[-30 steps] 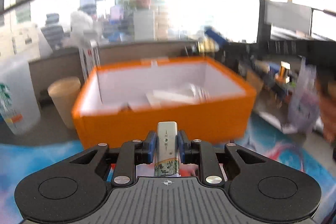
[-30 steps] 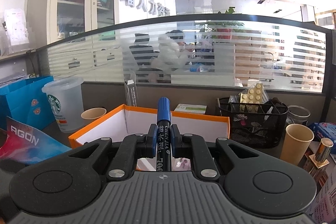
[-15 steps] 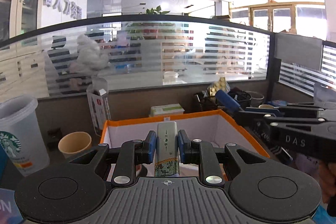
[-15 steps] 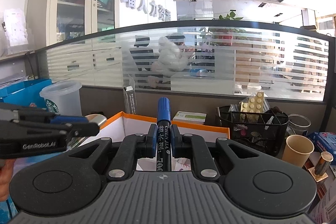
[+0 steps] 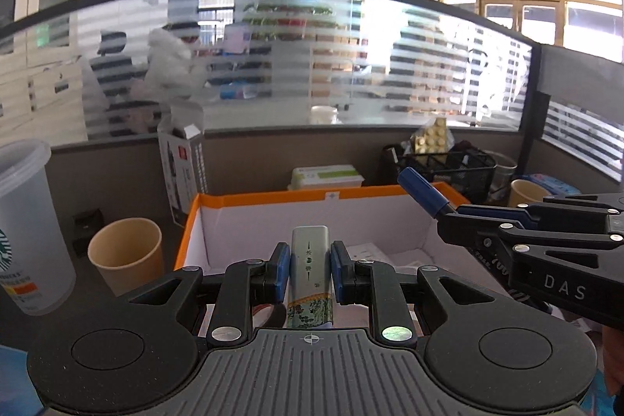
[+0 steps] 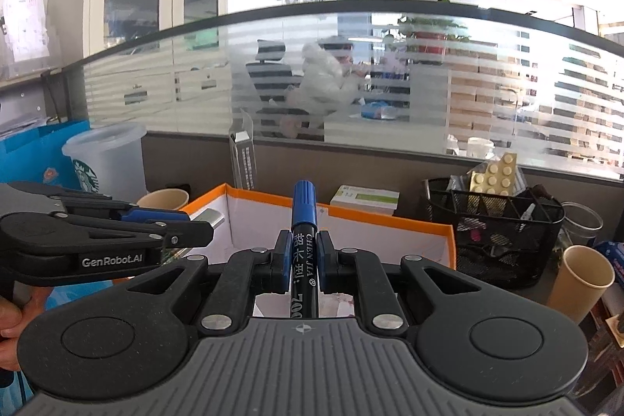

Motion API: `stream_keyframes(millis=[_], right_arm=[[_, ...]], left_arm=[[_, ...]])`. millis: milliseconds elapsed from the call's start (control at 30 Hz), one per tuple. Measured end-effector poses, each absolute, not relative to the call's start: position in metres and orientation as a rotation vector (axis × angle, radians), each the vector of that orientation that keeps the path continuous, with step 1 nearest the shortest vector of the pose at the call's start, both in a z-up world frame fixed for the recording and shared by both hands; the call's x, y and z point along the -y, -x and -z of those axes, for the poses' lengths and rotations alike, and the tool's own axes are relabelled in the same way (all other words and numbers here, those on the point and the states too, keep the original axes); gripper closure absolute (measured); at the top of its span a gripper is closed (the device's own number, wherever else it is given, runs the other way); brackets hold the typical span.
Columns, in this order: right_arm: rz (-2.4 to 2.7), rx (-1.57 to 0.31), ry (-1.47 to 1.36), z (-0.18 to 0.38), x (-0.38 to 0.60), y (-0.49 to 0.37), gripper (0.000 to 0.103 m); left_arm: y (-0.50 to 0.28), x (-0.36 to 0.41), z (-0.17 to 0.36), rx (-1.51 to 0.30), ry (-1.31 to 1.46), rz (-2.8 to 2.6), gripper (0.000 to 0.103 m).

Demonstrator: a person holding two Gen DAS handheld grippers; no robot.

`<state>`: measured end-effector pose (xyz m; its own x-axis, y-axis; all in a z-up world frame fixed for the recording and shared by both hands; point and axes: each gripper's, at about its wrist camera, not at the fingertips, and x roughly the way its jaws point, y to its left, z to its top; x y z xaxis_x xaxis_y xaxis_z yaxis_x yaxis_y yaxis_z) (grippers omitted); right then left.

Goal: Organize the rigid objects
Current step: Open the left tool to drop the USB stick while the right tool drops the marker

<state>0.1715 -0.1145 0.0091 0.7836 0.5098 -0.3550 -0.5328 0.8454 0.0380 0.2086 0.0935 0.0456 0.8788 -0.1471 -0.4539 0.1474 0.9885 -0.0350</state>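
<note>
A: How did the left gripper (image 5: 310, 273) stand?

B: Its blue pads (image 5: 281, 271) were drawn in close and pinched a slim silver rectangular case with a green-and-white printed band near its base (image 5: 309, 262). The case stood lengthwise between the pads, its far end poking out past them, over the near part of the orange-rimmed cardboard box with white inner walls (image 5: 273, 199).

A: And the right gripper (image 6: 304, 260)?

B: Pressed almost fully together on a black marker pen with a blue cap and white lettering (image 6: 303, 240). The pads gripped the black barrel just below the cap, and the cap pointed forward and up, over the same orange box (image 6: 390, 219).

A: Were the two tools near each other?

B: Near, yes. In the left wrist view the right gripper (image 5: 448, 219) came in from the right side with the blue cap (image 5: 423, 192) sticking out toward the box's far right corner. In the right wrist view the left gripper (image 6: 195, 225) entered from the left, the silver case's tip (image 6: 212, 216) showing beyond its fingers. They did not touch.

A: Anything inside the box?

B: Some white papers or cards lay on its floor (image 5: 390, 256); the grippers hid most of it, so I could not tell more.

A: Around it?

B: A tan paper cup (image 5: 126, 254) just left of the box, a clear plastic tumbler with a green logo (image 5: 27, 225) farther left, and a black wire-mesh basket (image 6: 493, 232) to the right.
</note>
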Motion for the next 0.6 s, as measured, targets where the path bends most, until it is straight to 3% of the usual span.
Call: stream_keyframes(millis=[600], right_arm=[[-0.574,-0.506,0.066,0.029,0.096,-0.213,0.091]], left_arm=[[-0.246,-0.1,-0.01,-0.59,0.032,0.146,0.083]])
